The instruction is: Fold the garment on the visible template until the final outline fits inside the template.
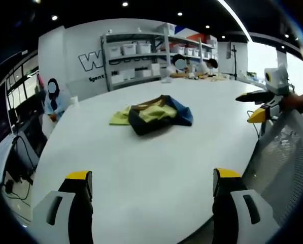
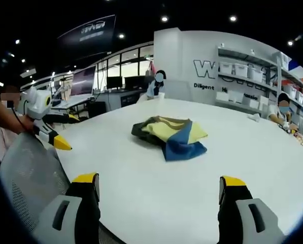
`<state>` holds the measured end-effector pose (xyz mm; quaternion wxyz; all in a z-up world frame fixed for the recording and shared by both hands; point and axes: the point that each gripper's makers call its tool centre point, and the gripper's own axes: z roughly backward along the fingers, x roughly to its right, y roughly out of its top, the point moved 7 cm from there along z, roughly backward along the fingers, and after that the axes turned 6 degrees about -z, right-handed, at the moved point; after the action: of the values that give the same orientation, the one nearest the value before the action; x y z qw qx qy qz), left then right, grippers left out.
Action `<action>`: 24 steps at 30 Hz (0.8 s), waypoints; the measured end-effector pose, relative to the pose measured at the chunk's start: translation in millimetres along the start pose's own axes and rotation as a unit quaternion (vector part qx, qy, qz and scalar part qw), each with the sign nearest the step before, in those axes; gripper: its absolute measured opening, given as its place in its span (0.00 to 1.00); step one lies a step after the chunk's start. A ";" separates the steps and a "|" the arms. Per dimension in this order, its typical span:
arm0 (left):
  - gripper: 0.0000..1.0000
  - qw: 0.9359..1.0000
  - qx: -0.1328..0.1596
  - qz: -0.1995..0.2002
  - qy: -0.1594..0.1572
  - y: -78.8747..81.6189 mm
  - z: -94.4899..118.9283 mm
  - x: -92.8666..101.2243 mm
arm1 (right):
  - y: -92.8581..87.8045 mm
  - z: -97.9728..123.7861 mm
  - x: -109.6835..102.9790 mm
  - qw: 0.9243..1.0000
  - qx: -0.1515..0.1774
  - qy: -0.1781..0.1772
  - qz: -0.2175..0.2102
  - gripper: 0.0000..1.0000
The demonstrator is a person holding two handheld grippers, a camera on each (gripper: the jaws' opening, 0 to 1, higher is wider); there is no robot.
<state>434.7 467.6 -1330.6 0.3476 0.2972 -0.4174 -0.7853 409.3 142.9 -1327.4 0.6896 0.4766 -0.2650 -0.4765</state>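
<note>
Spreading out before me is a broad white desk [image 1: 156,168], and the garment [image 1: 154,114] lies crumpled in a heap out toward its middle, well apart from both of my grippers. No template outline is plain to me on the bare surface. Off the desk edge sits a grey mesh chair [image 2: 29,168]. The garment looks like soft, light cloth in yellow, dark navy and blue panels, bunched over itself with a yellow flap trailing out one side and a blue corner [image 2: 184,147] poking out on another. I judge it will be limp and drape freely, sliding easily on the smooth top, so I would pinch it at a loose edge or corner, such as that blue corner, rather than the thick middle. My left gripper [image 1: 151,185] is spread wide and holds nothing; my right gripper [image 2: 159,190] is likewise spread and empty, both hovering near the desk edge.
</note>
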 end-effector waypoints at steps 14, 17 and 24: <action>0.99 1.000 0.001 -0.001 0.003 0.1 0.5 0.1 | -1.7 0.4 -1.0 1.000 -0.003 0.002 -0.001 0.96; 0.99 1.000 -0.001 0.002 0.003 -0.5 0.8 0.0 | -2.1 0.5 -1.2 1.000 -0.004 0.003 -0.002 0.96; 0.99 1.000 -0.006 0.000 -0.002 -1.9 0.2 1.4 | -3.9 -0.1 0.1 1.000 -0.012 -0.001 -0.002 0.94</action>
<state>433.1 467.3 -1332.4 0.3483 0.2932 -0.4132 -0.7887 407.8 142.5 -1331.0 0.6939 0.4684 -0.2591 -0.4817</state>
